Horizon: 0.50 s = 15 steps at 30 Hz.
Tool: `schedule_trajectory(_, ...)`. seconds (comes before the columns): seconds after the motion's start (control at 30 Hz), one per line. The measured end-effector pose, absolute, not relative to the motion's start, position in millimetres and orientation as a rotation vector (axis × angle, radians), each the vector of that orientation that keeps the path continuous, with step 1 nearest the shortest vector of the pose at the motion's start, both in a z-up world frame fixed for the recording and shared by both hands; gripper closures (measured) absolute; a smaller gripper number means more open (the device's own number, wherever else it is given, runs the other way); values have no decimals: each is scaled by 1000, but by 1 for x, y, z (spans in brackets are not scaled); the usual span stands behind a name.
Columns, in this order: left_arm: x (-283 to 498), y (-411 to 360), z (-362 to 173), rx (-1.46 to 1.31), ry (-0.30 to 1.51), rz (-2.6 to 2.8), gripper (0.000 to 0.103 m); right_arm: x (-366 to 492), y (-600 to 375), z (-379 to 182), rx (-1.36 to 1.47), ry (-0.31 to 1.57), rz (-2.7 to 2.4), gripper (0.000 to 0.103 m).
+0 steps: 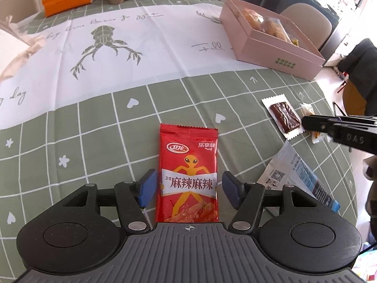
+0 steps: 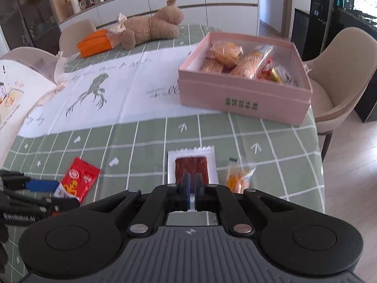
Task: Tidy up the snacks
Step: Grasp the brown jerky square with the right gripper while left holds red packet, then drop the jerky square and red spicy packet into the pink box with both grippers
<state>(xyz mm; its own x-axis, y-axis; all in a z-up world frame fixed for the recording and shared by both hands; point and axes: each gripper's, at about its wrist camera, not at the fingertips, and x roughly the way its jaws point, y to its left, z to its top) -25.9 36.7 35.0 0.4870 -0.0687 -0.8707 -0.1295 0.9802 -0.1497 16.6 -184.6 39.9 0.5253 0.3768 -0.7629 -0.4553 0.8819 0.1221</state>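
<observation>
A red spicy-snack packet [image 1: 188,165] lies flat on the green checked tablecloth, between the blue pads of my left gripper [image 1: 188,186]. That gripper is open, with a gap on each side of the packet. My right gripper [image 2: 193,184] is shut on the near end of a clear-wrapped brown snack bar [image 2: 190,162]. In the left wrist view the bar [image 1: 284,116] lies at the right, with the right gripper [image 1: 306,122] at its end. The pink box [image 2: 242,99] holds several wrapped snacks at the back right. In the right wrist view the red packet [image 2: 79,179] is at the left.
A small orange-filled packet [image 2: 238,176] lies just right of the brown bar. A blue and white wrapper [image 1: 297,174] lies to the right of my left gripper. A teddy bear [image 2: 150,26] and an orange pouch [image 2: 94,42] are at the far end. A chair [image 2: 341,70] stands by the right table edge.
</observation>
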Motion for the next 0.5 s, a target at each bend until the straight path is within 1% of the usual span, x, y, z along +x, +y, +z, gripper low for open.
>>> schedule_trajectory(0.07,-27,34,34,-182,1060,34,37,16,-183,36,-102,879,496,67)
schedule_trajectory(0.13,-28,31,34,-159,1057,33,37,19,-179,33,-113,867,490,58)
schedule_trajectory(0.3,-28,28,34,-136,1057,41,37,37,-166,19,-137,890,476,57)
schedule_trajectory(0.4,-28,27,34,-135,1058,45,37,38,-156,15,-192,871,455,56)
schedule_trajectory(0.43,-28,27,34,-133,1059,47,37,37,-153,16,-214,869,454,64)
schedule_trajectory(0.5,-28,26,34,-126,1062,50,37,34,-152,20,-208,878,482,65)
